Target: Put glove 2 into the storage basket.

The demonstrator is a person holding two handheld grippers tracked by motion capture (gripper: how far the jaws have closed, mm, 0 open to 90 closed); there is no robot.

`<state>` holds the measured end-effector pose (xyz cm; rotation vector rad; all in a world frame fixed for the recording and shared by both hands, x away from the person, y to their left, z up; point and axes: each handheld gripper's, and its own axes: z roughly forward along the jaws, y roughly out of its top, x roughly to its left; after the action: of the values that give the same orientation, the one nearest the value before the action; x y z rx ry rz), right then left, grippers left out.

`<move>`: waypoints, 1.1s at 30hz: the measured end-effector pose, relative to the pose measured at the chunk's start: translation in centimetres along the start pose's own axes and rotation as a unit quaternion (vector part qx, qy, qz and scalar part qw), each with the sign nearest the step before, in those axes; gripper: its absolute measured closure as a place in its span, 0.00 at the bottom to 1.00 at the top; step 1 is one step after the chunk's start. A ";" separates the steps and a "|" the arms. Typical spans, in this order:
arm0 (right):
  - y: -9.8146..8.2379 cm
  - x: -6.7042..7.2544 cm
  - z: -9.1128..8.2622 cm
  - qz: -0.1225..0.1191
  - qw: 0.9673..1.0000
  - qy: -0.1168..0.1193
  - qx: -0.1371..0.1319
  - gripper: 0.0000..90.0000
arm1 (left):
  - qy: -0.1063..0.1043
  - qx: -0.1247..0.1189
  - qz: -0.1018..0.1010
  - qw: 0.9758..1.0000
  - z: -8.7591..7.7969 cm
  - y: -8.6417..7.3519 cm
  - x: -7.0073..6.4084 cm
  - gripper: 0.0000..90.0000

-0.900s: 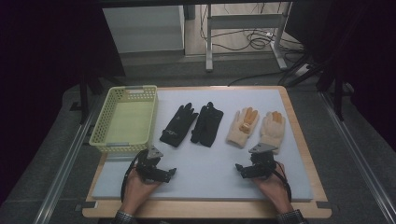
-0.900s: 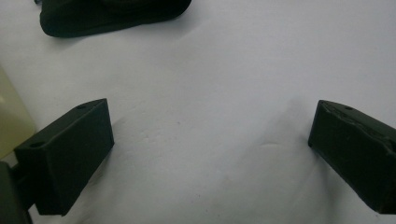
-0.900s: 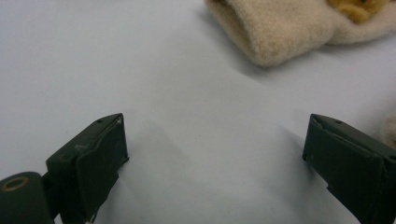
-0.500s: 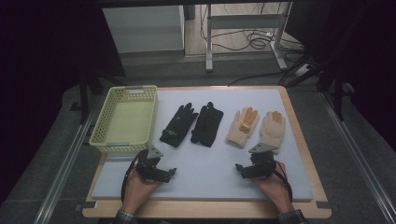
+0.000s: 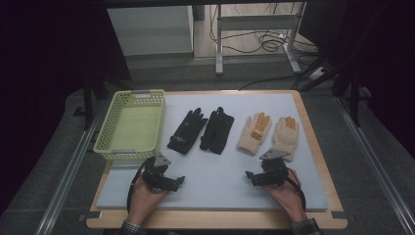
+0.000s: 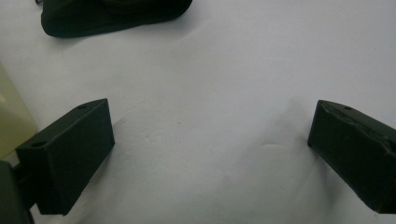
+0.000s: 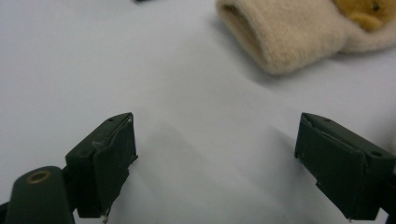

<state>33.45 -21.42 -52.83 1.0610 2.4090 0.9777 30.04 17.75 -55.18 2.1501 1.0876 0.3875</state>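
Nothing has moved; cream glove (image 7: 285, 35) lies just beyond open right tongs (image 7: 215, 163).

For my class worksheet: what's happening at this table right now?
A person holds the left gripper and right gripper low over the table, both open and empty. Two black gloves and two cream gloves lie untouched in a row beside an empty yellow basket.
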 end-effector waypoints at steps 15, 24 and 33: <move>3.7 0.8 0.6 -0.010 0.999 0.039 -0.011 0.23 | 0.000 0.000 -0.002 1.000 0.0 0.0 0.0 0.01; 6.9 1.3 2.0 -0.022 0.998 0.052 -0.025 0.31 | 0.000 0.000 -0.002 1.000 0.0 0.0 0.0 0.01; 9.9 1.4 4.5 -0.036 0.998 0.040 -0.023 0.39 | -0.001 0.000 -0.003 1.000 0.0 0.0 0.0 0.01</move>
<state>40.01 -13.53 -49.05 0.9297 2.4568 1.0651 30.01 17.75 -55.18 2.1463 1.0916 0.3840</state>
